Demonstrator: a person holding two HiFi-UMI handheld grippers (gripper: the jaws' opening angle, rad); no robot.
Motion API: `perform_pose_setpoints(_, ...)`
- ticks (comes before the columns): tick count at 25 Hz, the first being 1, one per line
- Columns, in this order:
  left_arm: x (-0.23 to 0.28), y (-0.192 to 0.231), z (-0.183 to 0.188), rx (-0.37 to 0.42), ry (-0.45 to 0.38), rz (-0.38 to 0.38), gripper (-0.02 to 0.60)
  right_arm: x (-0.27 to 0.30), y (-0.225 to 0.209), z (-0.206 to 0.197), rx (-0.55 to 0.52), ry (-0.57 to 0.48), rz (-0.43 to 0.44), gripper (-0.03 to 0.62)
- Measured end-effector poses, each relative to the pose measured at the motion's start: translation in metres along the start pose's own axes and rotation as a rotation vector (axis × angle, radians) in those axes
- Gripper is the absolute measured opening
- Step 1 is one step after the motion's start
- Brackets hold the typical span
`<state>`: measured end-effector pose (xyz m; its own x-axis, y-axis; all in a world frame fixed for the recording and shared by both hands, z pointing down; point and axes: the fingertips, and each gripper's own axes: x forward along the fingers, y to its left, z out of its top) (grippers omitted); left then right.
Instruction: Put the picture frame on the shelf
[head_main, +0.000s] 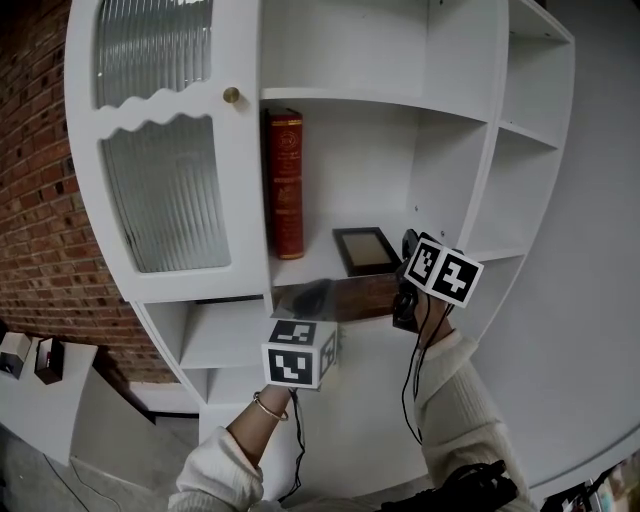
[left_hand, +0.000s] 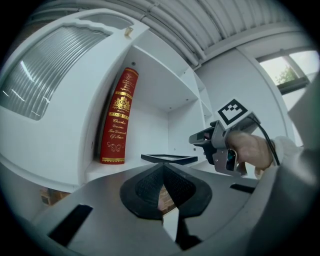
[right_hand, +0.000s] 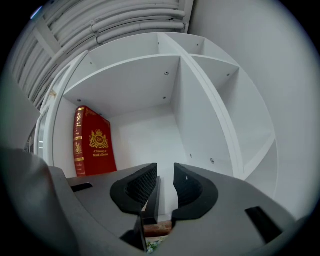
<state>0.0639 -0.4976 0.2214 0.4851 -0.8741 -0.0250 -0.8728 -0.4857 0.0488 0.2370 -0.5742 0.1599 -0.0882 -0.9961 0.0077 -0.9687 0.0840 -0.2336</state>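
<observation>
Head view first: the picture frame (head_main: 365, 250) lies flat on the middle shelf (head_main: 305, 270) of a white cabinet. It is just right of a red book (head_main: 284, 185) that stands upright against the compartment's left wall. The right gripper (head_main: 408, 245) is up at the frame's right end, held by a hand in a pale sleeve. The left gripper (head_main: 312, 296) sits lower, out in front of the shelf's edge. A ribbed glass door (head_main: 165, 195) closes off the cabinet's left side, and a brick wall (head_main: 40, 200) runs beyond it.

From the left gripper view, the left gripper (left_hand: 163, 187) has its jaws pressed together with nothing between them. Past them the frame (left_hand: 167, 159) rests flat on the board, the book (left_hand: 117, 120) to its left. The right gripper (left_hand: 197, 140) hangs just above the frame's right end.

From the right gripper view, the right gripper (right_hand: 164, 187) has its jaws a little spread. A dark strip of the frame (right_hand: 152, 197) shows in the gap, close by the left jaw, with white space on its other side.
</observation>
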Motion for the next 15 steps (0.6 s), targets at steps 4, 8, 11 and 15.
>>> perform_pose_setpoints(4, -0.007, -0.007, -0.002, 0.001, 0.005, -0.025, 0.006, -0.014, -0.003, -0.003, 0.003, -0.002, -0.018, 0.083)
perform_pose_setpoints(8, -0.015, -0.013, -0.007, -0.005, 0.011, -0.045, 0.006, -0.031, -0.005, -0.012, 0.013, 0.007, -0.030, 0.083)
perform_pose_setpoints(11, -0.023, -0.016, -0.016, -0.010, 0.024, -0.058, 0.006, -0.043, -0.003, -0.023, 0.017, 0.015, -0.035, 0.083)
perform_pose_setpoints(15, -0.036, -0.019, -0.027, -0.015, 0.036, -0.081, 0.006, -0.061, 0.000, -0.039, 0.039, 0.020, -0.035, 0.083)
